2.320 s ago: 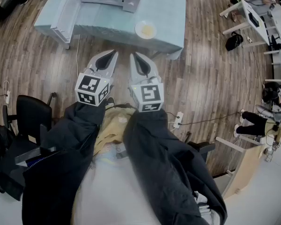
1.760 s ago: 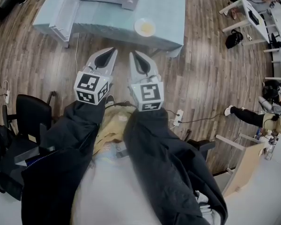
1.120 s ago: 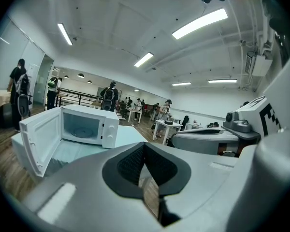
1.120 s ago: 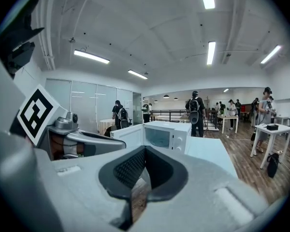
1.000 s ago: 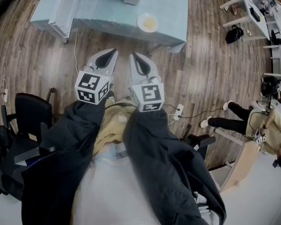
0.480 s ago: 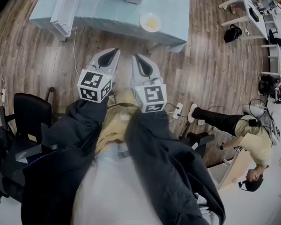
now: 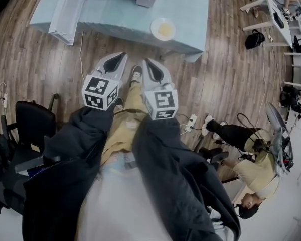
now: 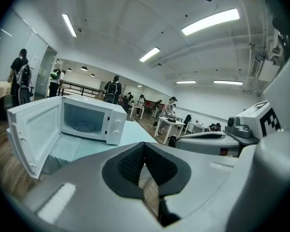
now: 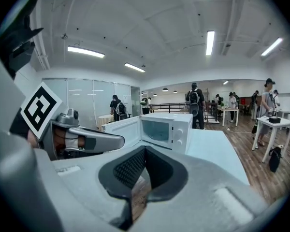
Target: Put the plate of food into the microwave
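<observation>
Plainly, the 2 jaws of the left gripper are seen pressed together at their tips in the left gripper view, and nothing is held between the black ribbed pads. The same is shown of the right gripper in the right gripper view: its tips are closed and nothing is gripped.

Beyond the jaws, the microwave is shown by both gripper views with its door swung wide open, and a round turntable can be made out inside. It is placed at 10 o'clock from the jaw tips in the left gripper view and at 1 o'clock in the right gripper view. The table under it is covered in pale blue. Ceiling lights are shown by these 2 views only.

The plate is shown by the head view alone. It is laid on the table near the front edge, at 5 o'clock from the microwave's control panel and apart from it, with yellow food on it. From the right gripper's jaws it lies at 1 o'clock, from the left gripper's at 2 o'clock. It is well apart from both, with wooden floor between. Both grippers are held side by side over that floor, short of the table.
</observation>
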`<state>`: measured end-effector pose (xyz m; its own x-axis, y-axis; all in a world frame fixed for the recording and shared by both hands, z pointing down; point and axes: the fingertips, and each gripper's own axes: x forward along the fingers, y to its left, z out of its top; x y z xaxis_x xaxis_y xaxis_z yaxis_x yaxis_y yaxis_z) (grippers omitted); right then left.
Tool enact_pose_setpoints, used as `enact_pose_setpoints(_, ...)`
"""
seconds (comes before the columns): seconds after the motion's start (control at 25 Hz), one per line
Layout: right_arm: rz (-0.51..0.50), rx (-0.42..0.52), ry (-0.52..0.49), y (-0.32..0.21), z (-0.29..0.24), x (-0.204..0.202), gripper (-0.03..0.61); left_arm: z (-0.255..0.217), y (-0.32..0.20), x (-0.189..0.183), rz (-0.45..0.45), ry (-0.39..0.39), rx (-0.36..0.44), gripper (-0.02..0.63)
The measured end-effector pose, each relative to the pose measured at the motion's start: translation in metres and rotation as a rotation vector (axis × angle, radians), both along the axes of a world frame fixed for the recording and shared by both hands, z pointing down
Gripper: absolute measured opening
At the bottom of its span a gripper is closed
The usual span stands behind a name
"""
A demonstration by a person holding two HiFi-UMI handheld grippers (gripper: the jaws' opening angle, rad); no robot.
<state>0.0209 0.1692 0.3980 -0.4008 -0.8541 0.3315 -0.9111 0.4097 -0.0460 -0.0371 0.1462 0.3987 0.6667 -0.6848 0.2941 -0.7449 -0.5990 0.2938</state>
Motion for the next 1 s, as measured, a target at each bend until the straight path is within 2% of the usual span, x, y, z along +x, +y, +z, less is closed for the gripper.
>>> enact_pose_setpoints(0.24, -0.047, 0.022, -0.017, -0.068, -0.004, 0.014, 0.002, -0.004, -0.072, 0.016, -0.033, -0.009, 0.017, -0.002)
enact_pose_setpoints(0.52, -0.055, -0.069, -0.058, -0.143, 0.020, 0.054, 0.002, 0.012, -0.147, 0.062, -0.002, -0.038, -0.031, -0.002)
enact_pose_setpoints(0.8, -0.080, -0.146, -0.087, -0.165, 0.043, 0.064, 0.002, 0.032, -0.174, 0.074, 0.007, -0.072, -0.091, -0.002)
enact_pose_setpoints(1.0, -0.096, -0.215, -0.111, -0.193, 0.073, 0.091, 0.002, 0.065, -0.206, 0.106, 0.031, -0.098, -0.160, -0.002)
